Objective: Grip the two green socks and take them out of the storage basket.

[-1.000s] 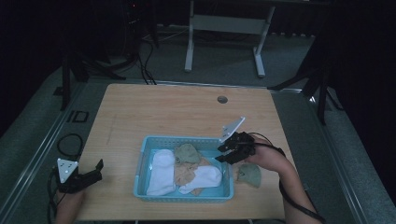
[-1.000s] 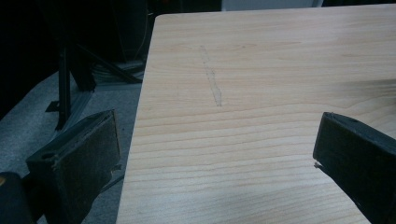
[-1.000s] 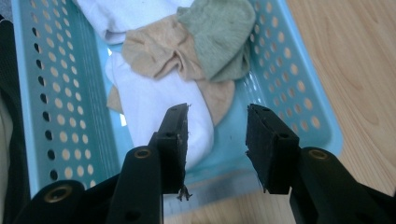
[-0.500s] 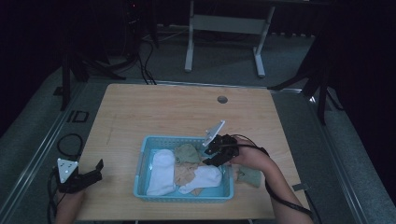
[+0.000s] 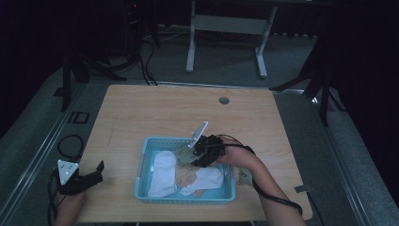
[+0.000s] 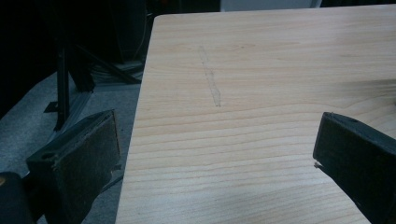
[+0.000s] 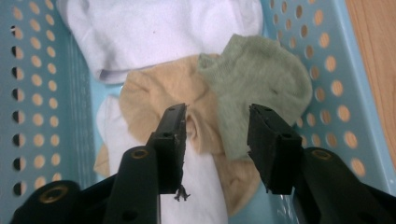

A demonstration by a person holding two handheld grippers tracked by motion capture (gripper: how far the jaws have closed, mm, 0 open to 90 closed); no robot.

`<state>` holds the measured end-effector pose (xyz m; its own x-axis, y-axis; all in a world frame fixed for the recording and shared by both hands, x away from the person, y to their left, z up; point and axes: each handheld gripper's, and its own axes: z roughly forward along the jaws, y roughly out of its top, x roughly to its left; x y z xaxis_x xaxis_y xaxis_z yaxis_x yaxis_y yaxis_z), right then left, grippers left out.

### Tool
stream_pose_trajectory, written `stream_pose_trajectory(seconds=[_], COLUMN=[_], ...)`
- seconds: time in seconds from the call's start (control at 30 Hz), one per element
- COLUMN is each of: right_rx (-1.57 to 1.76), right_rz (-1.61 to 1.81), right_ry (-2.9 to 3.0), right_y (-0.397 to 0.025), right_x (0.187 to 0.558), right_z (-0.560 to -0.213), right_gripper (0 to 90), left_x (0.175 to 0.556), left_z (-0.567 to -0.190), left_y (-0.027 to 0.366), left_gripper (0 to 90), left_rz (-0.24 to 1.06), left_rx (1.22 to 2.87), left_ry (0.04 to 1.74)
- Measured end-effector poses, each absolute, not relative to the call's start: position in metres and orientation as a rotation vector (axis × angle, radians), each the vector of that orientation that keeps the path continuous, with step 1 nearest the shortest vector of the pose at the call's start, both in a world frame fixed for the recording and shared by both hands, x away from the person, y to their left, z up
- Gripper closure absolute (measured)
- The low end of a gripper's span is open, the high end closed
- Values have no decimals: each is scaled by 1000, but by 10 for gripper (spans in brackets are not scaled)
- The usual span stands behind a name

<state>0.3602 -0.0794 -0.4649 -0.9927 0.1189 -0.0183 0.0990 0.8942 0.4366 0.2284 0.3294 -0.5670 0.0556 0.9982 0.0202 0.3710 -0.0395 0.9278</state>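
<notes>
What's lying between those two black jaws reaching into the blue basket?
In the right gripper view, the open jaws of the right gripper straddle the edge of a green sock overlapping a tan sock, inside the blue basket.

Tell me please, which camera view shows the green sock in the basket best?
The right gripper view: the green sock lies close and sharp there, against the basket wall, overlapping a tan sock. In the high view it is a small dull patch beside the right gripper. The left gripper view looks over bare table.
</notes>
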Motion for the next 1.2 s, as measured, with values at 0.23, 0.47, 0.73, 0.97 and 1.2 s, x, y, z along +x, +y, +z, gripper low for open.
stream_pose_trajectory(seconds=[0.23,0.47,0.73,0.97,1.2], right_rx=[142,149,164,178,175], right_rz=[624,587,548,498,481], right_ry=[3028,3029,3021,3003,2991], right_y=[-64,-55,-46,-40,-41], right_x=[362,367,370,371,374], right_z=[-476,-485,-496,-503,-503], right_gripper=[535,521,479,499,822], left_x=[228,228,228,228,228], left_z=[-567,-567,-567,-567,-567], left_y=[329,329,329,329,329], left_gripper=[4,3,4,4,4], left_rz=[991,992,992,991,991], left_rx=[1532,1534,1531,1531,1531], left_ry=[1428,1426,1428,1429,1428])
